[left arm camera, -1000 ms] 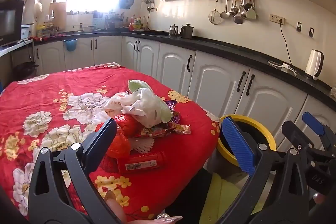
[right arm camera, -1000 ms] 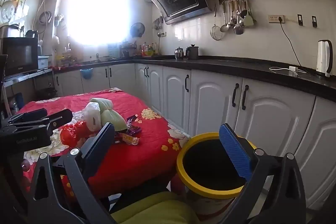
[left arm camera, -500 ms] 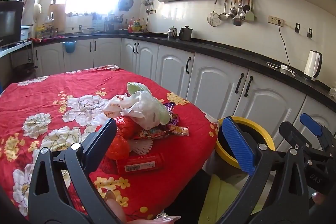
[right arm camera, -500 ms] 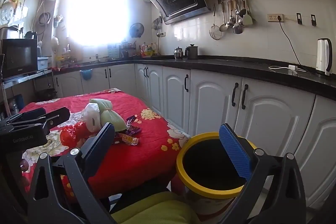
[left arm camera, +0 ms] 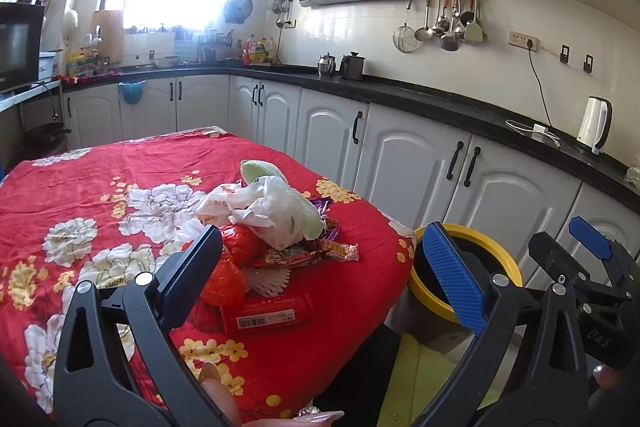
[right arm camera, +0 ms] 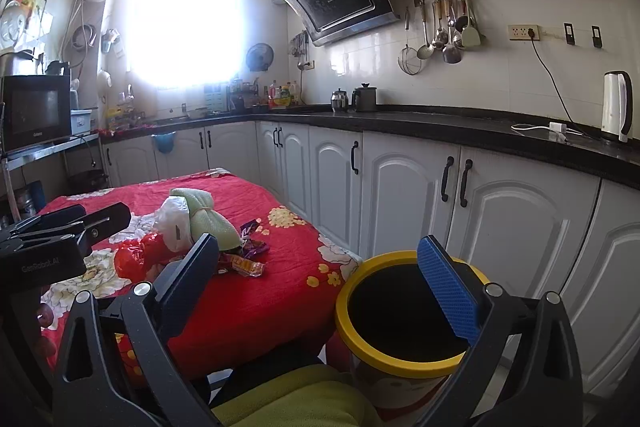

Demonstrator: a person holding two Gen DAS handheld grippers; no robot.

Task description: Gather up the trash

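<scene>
A pile of trash lies near the right edge of the red flowered tablecloth (left arm camera: pixel 80 187): a white plastic bag (left arm camera: pixel 264 211), a pale green cloth bundle (left arm camera: pixel 272 175), red plastic wrap (left arm camera: pixel 228 279), snack wrappers (left arm camera: pixel 312 255) and a red tube with a barcode (left arm camera: pixel 266 315). A yellow-rimmed bin (right arm camera: pixel 400 319) stands on the floor to the right of the table. My left gripper (left arm camera: pixel 324 267) is open and empty, just short of the pile. My right gripper (right arm camera: pixel 320 279) is open and empty, between table and bin. The pile also shows in the right wrist view (right arm camera: pixel 192 227).
White cabinets (left arm camera: pixel 400 167) under a black counter (left arm camera: pixel 440 107) run behind the table and bin. A white kettle (left arm camera: pixel 596 125) and cable sit on the counter. A yellow-green seat (right arm camera: pixel 304 399) lies below, in front of the bin. A microwave (right arm camera: pixel 36 117) is at far left.
Both views have shifted only slightly. Both grippers stay open and empty, and the trash pile has not moved.
</scene>
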